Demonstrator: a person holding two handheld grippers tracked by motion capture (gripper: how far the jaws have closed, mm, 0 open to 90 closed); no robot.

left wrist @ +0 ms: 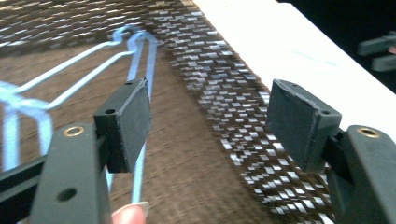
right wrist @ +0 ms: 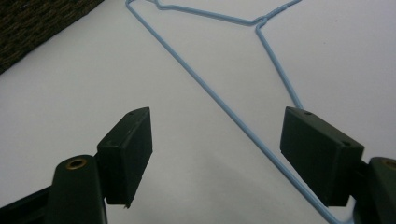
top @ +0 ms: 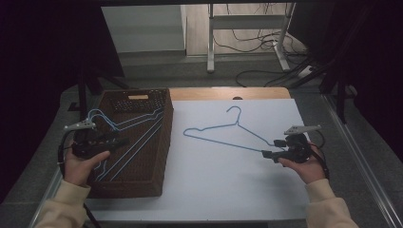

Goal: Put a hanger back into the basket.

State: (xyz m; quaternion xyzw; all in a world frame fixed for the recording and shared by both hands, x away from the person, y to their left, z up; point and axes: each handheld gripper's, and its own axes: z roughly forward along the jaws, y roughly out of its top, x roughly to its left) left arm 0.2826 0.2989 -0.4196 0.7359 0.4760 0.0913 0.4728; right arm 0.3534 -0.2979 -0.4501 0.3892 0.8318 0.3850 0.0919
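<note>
Step in hand: looks like we're moving blue wire hangers into the woven basket (top: 142, 142) at the left of the frame, one at a time.
Left gripper (top: 124, 140): spread, nothing pinched; in the left gripper view the basket hangers (left wrist: 140, 60) lie beyond the pads.
Right gripper (top: 267, 153): spread wide at the right of the frame, pinching nothing yet.
Loose hanger (top: 223, 133): flat on the white bench (top: 214, 190), center of the frame, hook toward the top.
Where to grab: in the right gripper view the bottom wire (right wrist: 224, 107) runs past the right pad.
How we'd do it well: we'd center that wire between the pads, pinch near the corner, lift level so the hook doesn't snag the basket rim.
</note>
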